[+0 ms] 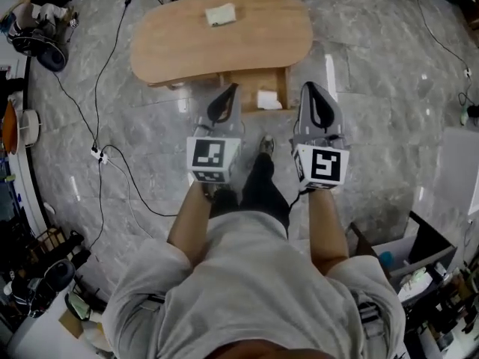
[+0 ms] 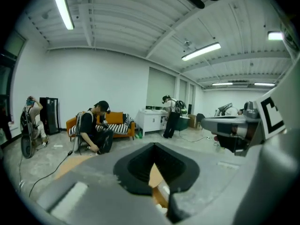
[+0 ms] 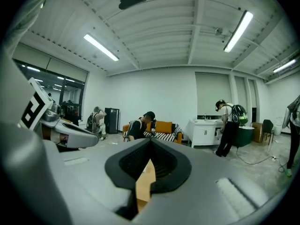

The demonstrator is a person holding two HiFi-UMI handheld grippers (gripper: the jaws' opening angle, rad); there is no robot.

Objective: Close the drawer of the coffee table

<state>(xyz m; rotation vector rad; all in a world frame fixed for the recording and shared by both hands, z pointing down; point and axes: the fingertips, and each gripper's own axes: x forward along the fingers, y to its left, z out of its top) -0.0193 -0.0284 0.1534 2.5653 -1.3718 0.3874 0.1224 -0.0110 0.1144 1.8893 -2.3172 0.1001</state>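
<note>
Closing this one looks easy enough: the drawer (image 1: pixel 257 88) hangs open under the near edge of the tabletop (image 1: pixel 187 47), with the left claw (image 1: pixel 229 92) and right claw (image 1: pixel 310 90) hovering by its front corners, both pinched shut and empty. I'd keep them shut, set both tips on the drawer front and push evenly so it doesn't skew.

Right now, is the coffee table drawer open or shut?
Open: the drawer sticks out past the tabletop, a white item visible inside.
</note>
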